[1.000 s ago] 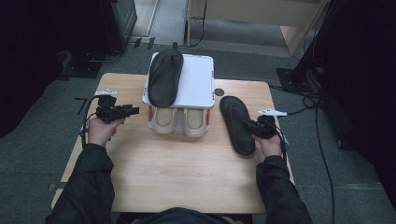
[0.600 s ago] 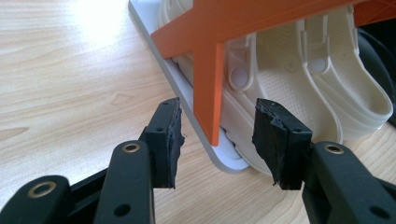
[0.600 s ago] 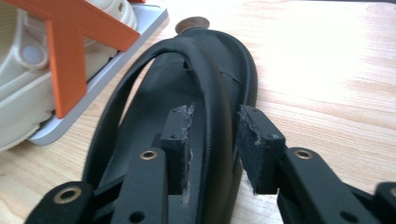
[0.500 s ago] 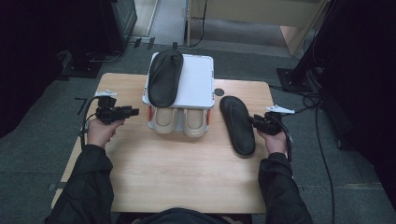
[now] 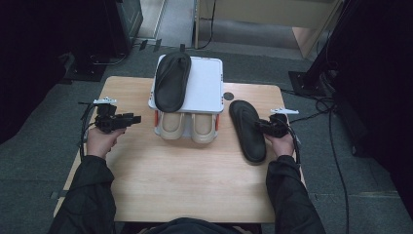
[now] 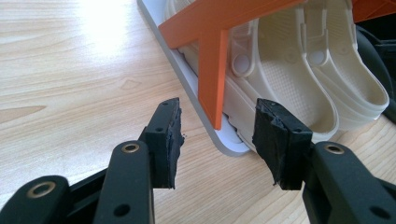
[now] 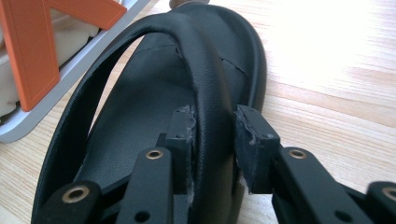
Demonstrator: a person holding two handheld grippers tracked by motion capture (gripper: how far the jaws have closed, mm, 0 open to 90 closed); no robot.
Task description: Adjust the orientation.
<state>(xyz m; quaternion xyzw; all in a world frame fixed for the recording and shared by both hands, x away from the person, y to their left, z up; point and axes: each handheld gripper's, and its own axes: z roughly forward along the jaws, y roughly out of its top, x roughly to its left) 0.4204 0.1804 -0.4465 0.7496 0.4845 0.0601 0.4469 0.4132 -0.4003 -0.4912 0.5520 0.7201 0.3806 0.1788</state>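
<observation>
A black sandal (image 5: 247,130) lies on the wooden table (image 5: 195,180), right of a white shoe rack (image 5: 208,85). My right gripper (image 5: 265,126) reaches it from the right. In the right gripper view that gripper (image 7: 215,116) is open, its jaws either side of the sandal's arched strap (image 7: 205,70); the left pad touches the strap and the right pad stands a sliver off. A second black sandal (image 5: 171,80) rests on the rack's top. Two cream clogs (image 5: 170,126) (image 5: 202,127) sit on its lower shelf. My left gripper (image 5: 135,118) hangs open left of the rack, holding nothing (image 6: 217,116).
An orange support (image 6: 210,70) of the rack and its white base corner (image 6: 229,142) stand just beyond the left jaws, with the clogs (image 6: 289,79) behind. A round hole (image 5: 229,96) marks the table's back. Cables (image 5: 336,146) trail on the floor at the right.
My right gripper has moved left onto the sandal, bringing its jaws around the strap. The left gripper has stayed where it was.
</observation>
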